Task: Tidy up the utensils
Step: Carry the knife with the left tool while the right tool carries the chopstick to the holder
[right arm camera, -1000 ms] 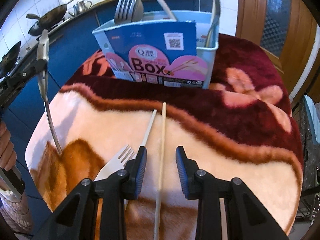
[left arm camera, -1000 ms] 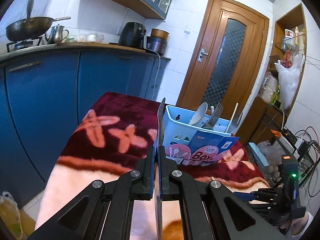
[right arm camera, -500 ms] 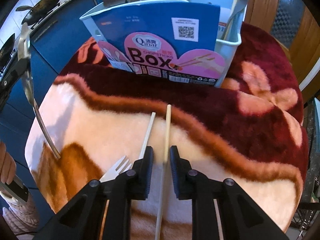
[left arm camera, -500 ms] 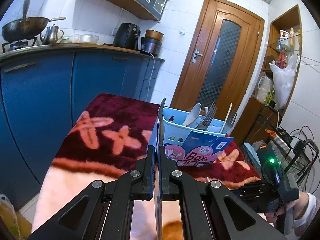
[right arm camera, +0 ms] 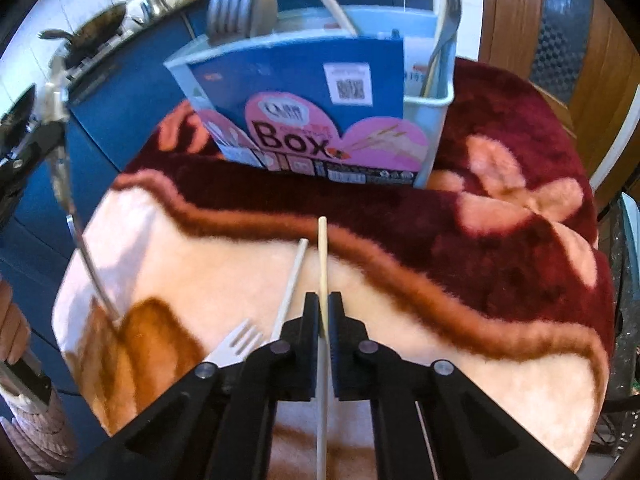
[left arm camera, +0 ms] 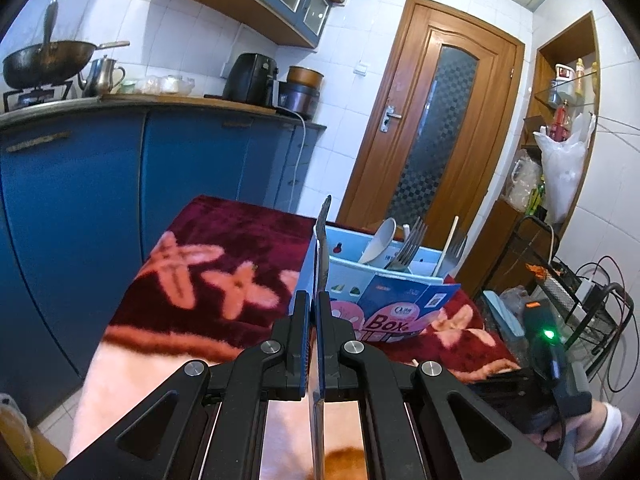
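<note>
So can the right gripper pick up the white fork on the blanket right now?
Probably not yet. The right gripper has just closed on a chopstick, so its jaws are full. The white fork lies just to its left with nothing covering it, easy to reach once the chopstick is dropped off.

Fuzzy maroon-and-peach flowered blanket [right arm camera: 500, 240] covers the table; pale blue plastic utensil caddy [right arm camera: 434, 128] far, white plastic fork [right arm camera: 236, 344] near-left.

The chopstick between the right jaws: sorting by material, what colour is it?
Pale wooden beige chopstick, clearest in the right wrist view.
</note>
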Motion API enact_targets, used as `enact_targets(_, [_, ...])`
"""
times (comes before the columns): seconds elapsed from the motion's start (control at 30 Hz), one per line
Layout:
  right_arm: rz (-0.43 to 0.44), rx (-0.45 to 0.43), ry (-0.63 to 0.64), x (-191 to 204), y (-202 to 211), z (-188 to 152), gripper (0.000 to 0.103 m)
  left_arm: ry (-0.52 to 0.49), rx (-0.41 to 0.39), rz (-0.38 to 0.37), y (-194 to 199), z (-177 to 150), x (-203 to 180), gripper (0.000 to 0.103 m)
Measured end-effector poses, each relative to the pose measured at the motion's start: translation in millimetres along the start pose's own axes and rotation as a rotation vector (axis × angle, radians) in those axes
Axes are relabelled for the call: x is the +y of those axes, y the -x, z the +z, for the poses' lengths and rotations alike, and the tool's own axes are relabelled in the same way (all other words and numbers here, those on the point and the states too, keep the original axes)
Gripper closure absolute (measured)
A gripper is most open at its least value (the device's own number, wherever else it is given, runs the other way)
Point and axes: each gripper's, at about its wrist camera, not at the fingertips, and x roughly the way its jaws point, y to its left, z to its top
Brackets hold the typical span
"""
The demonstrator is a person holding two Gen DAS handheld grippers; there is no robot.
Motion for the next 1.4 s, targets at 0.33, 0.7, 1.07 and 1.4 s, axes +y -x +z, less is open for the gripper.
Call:
enact_targets(0.33, [0.115,-0.269,-0.076,-10.8,51.0,-22.6,0.097,-0.056,-0.108,-0.019,15.7,34.9,-17.7,0.1])
enact_targets(0.7, [0.11,-0.489,-0.11,-15.1,89.5,-26.4,0.097,-0.051,-0.199,-0.006,11.8,75.9,-34.5,0.1])
enact_targets(1.07, [0.086,-0.654,-0.102,-18.0,111.4,-23.1,0.097,-0.024,-0.306,0.041,-27.1,114.4,-45.0,0.1])
enact_targets(1.4, [0.042,-0.747,-0.081,-26.9,117.4,-8.1,0.097,-0.049,-0.328,0.093,-76.4,99.0,-43.9,0.1])
